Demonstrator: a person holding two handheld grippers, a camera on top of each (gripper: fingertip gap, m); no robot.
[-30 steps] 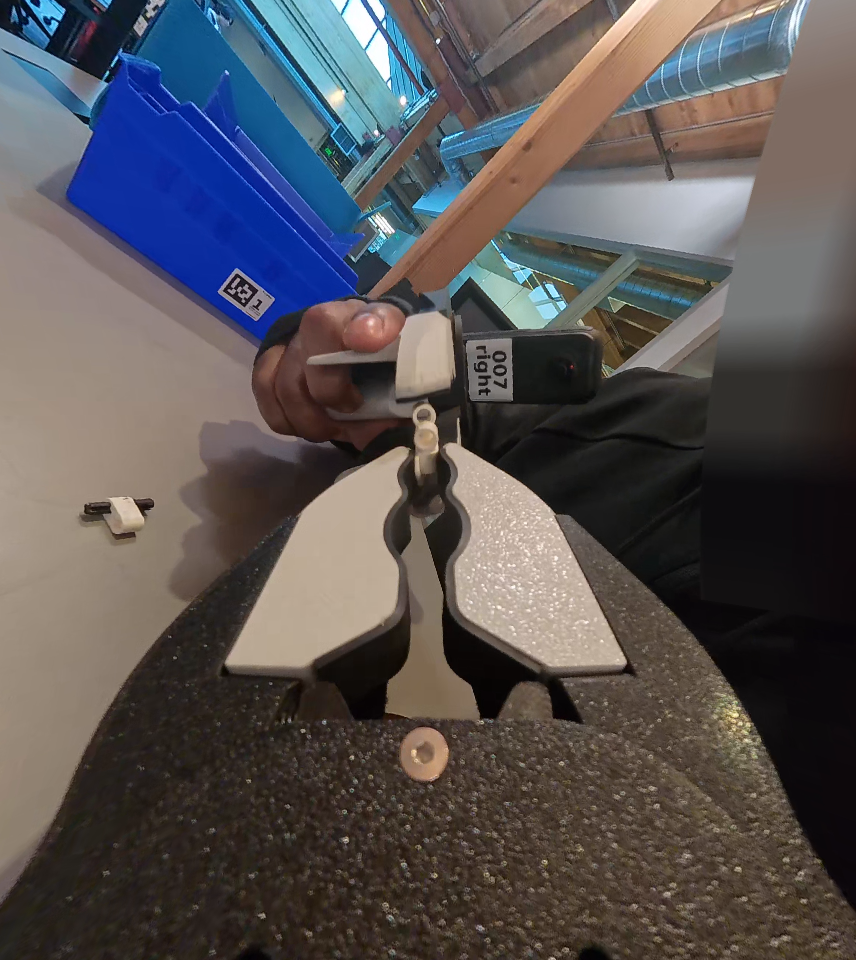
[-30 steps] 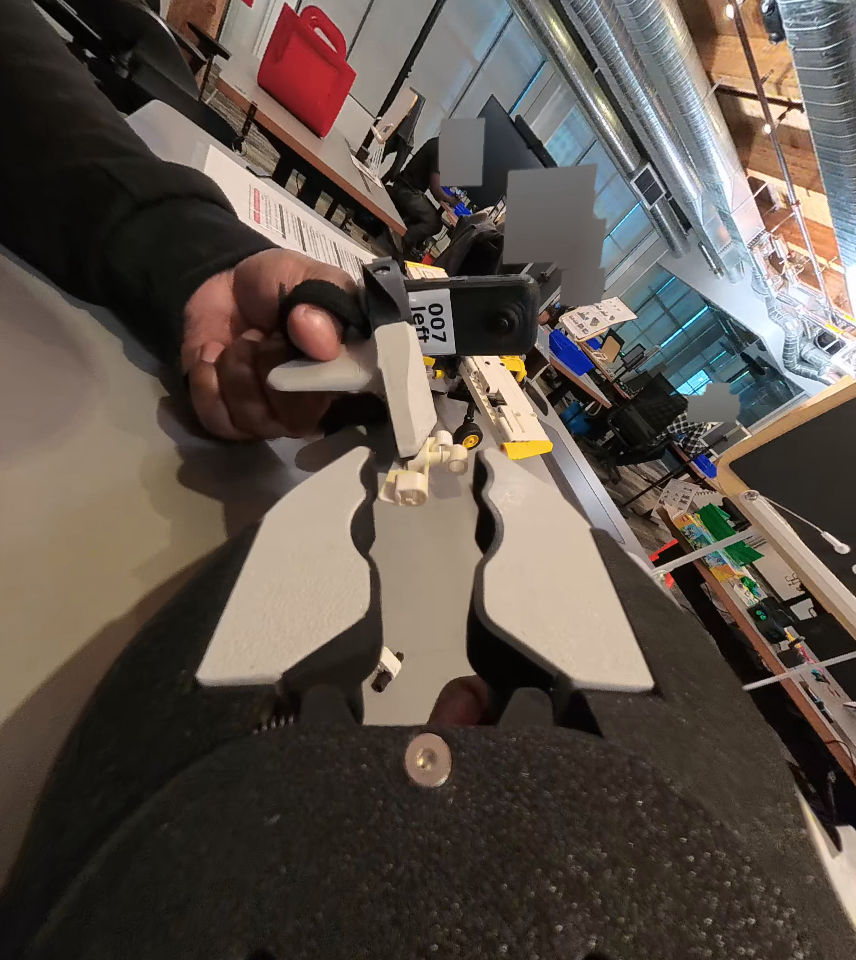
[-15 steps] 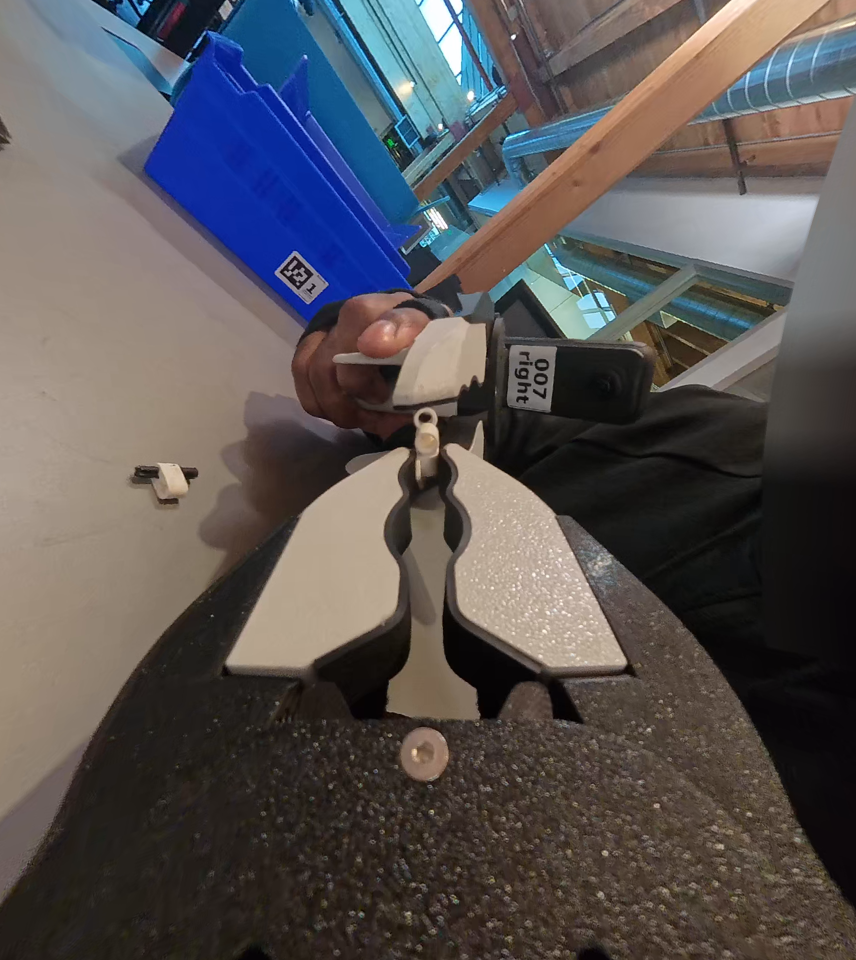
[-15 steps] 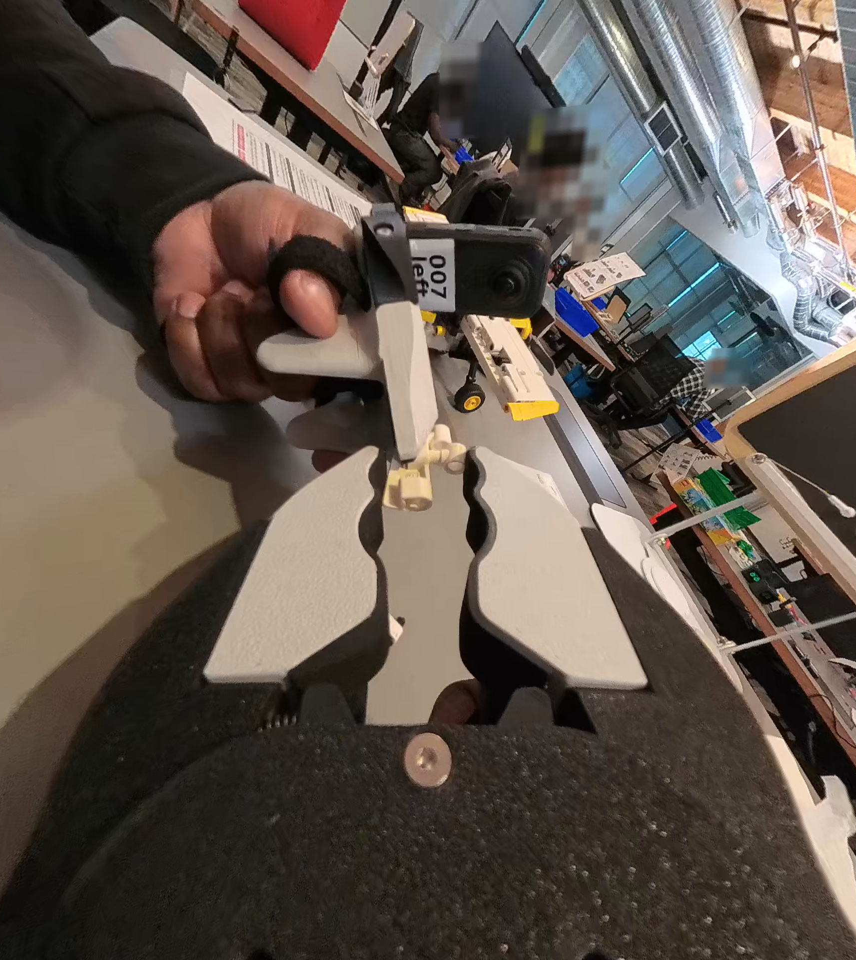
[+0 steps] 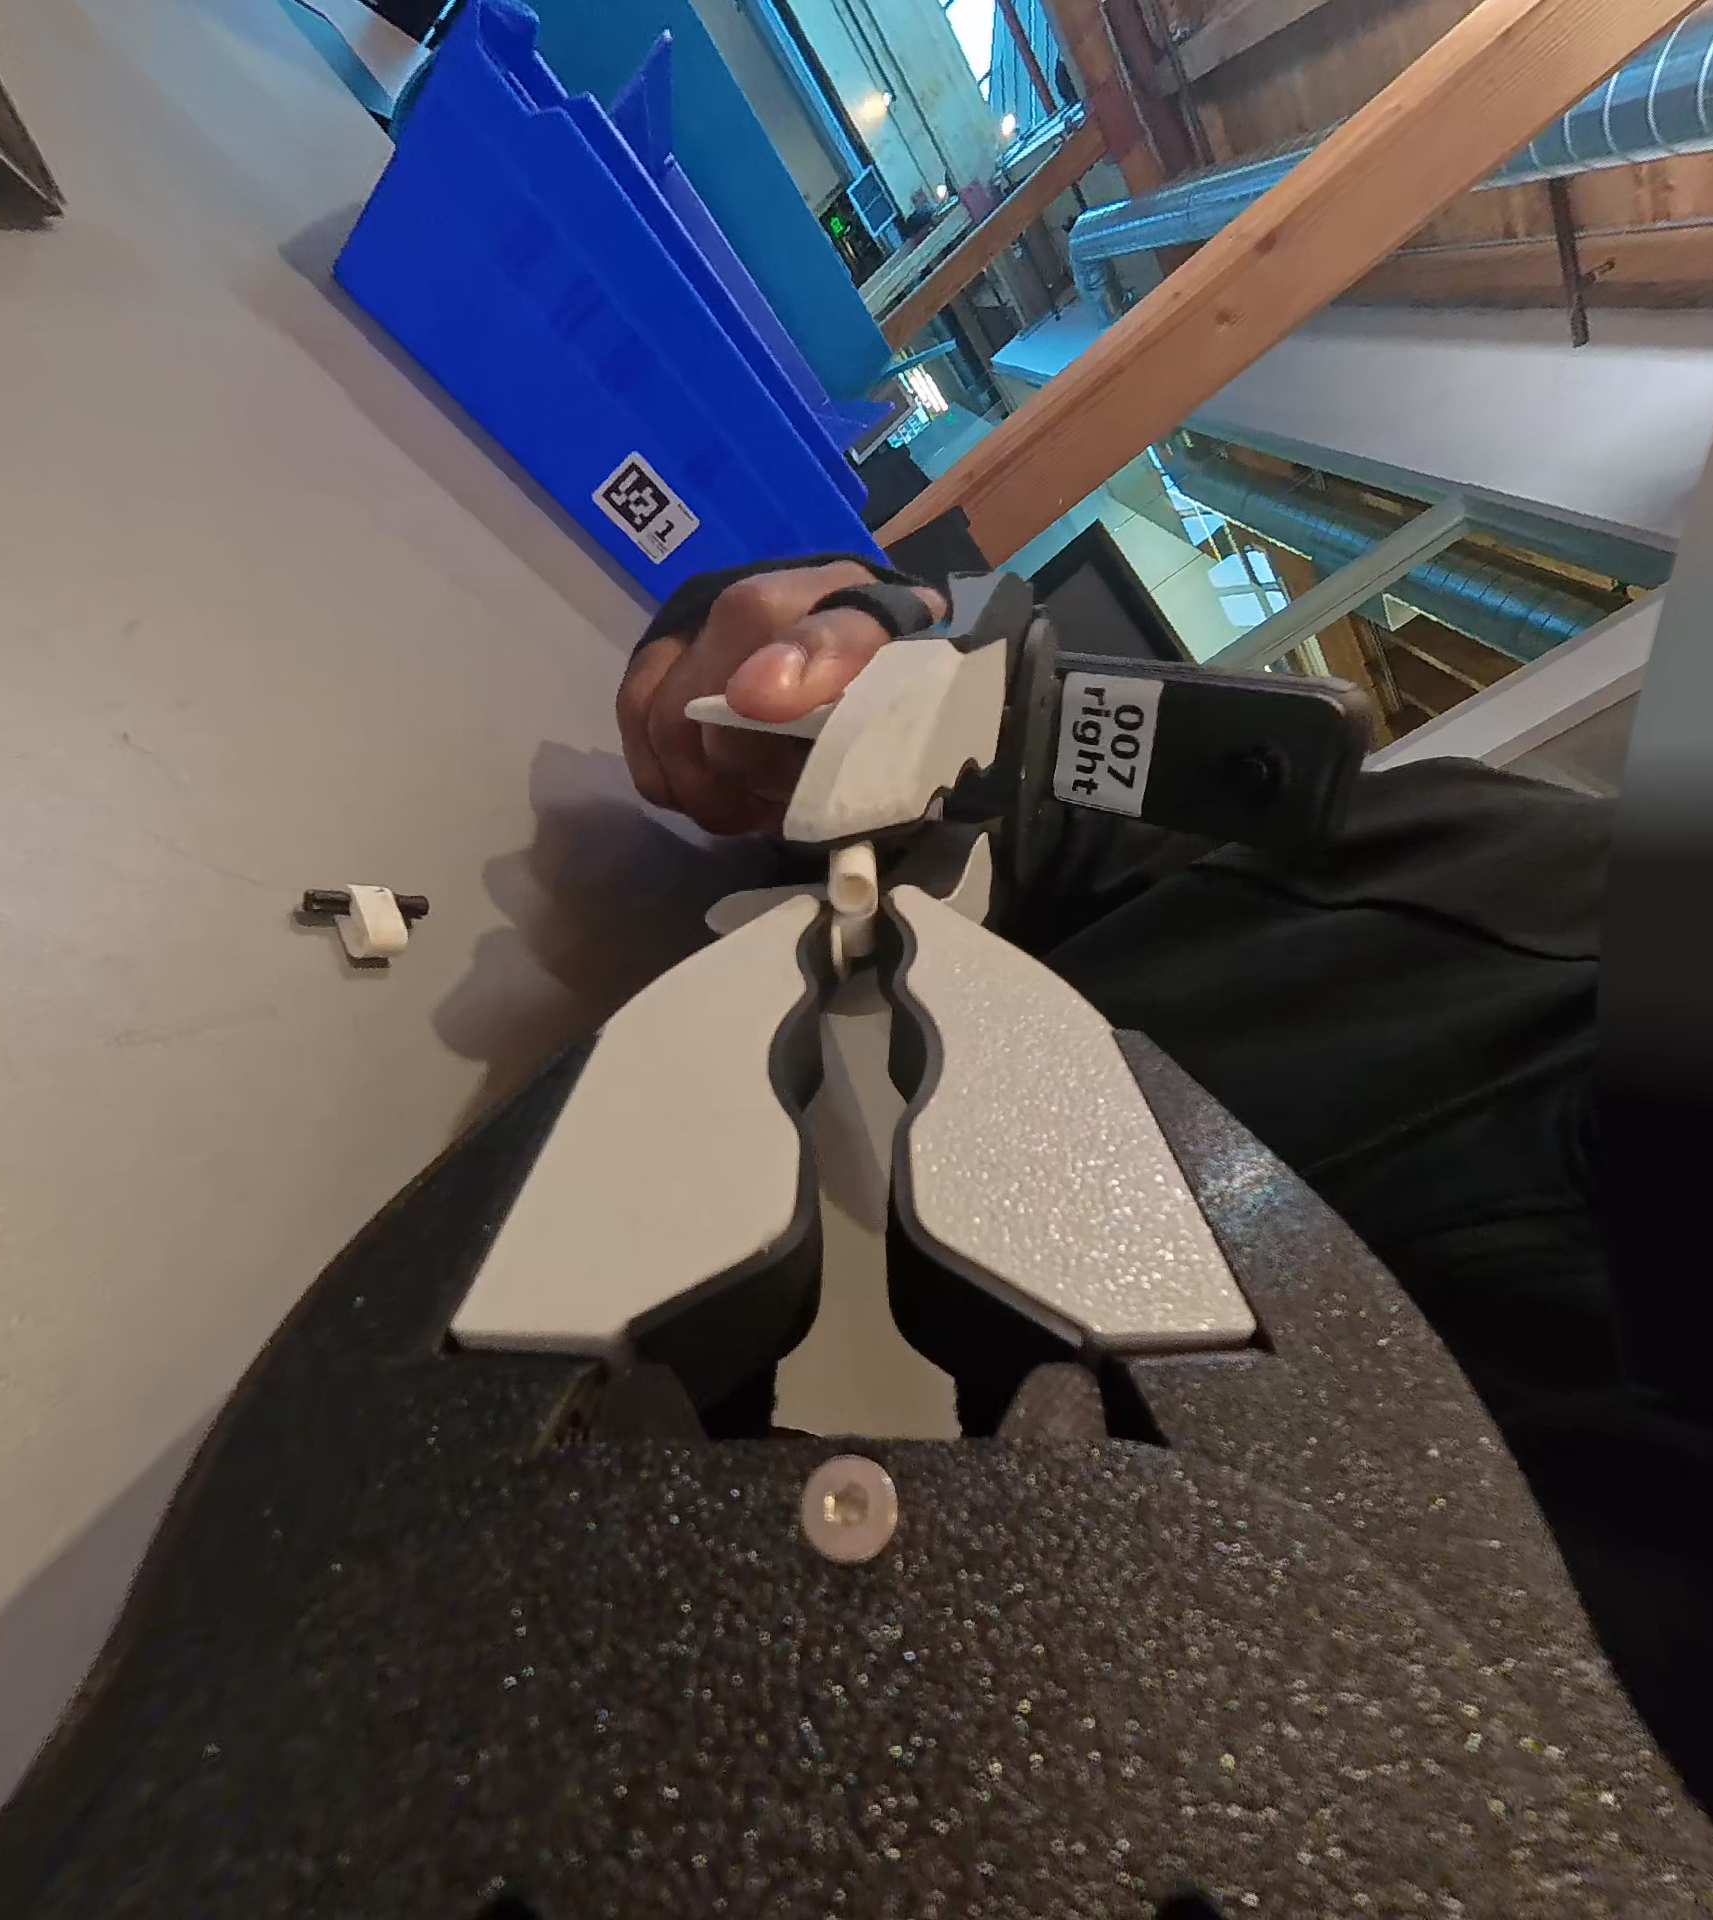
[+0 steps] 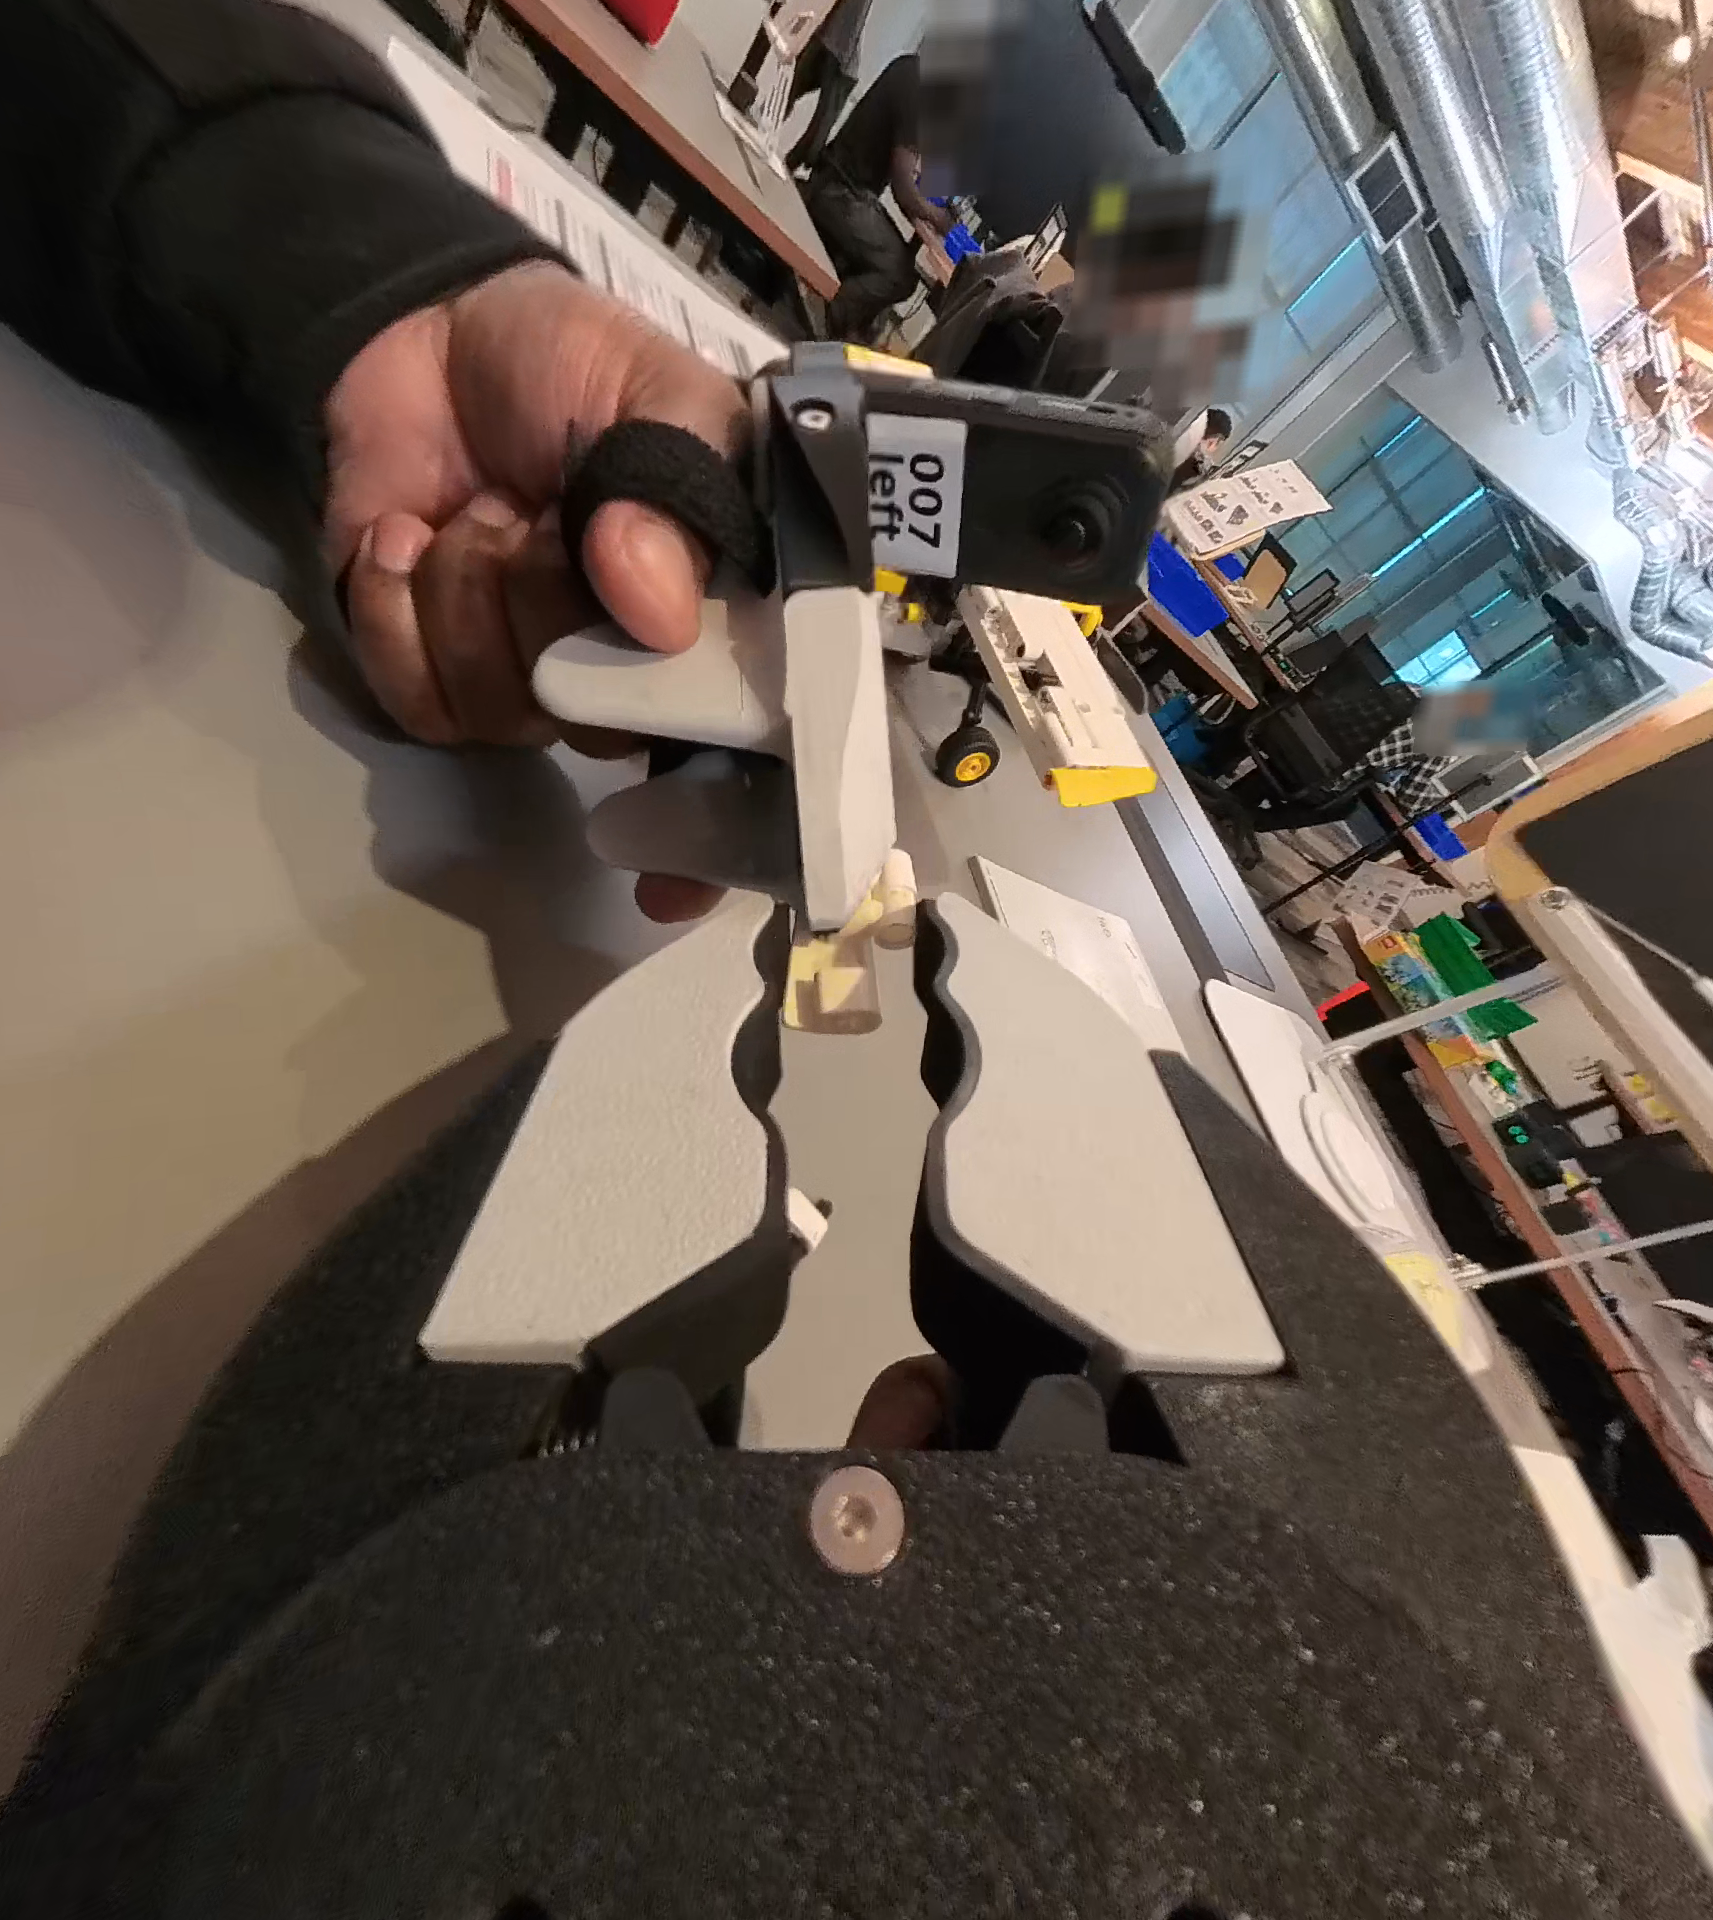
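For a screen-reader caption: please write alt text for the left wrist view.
The left gripper pinches a small white plastic connector at its fingertips, close under the right gripper held in a person's hand. On the grey table to the left lies a small white clip on a black pin, with a blue bin behind.

Left tongs: fingertips nearly closed, pads pressed on a small white piece. Right tongs: fingertips apart, a gap visible on one side of the piece between them. Both tongs face each other tip to tip. Each hand grips its handle; dark sleeves.
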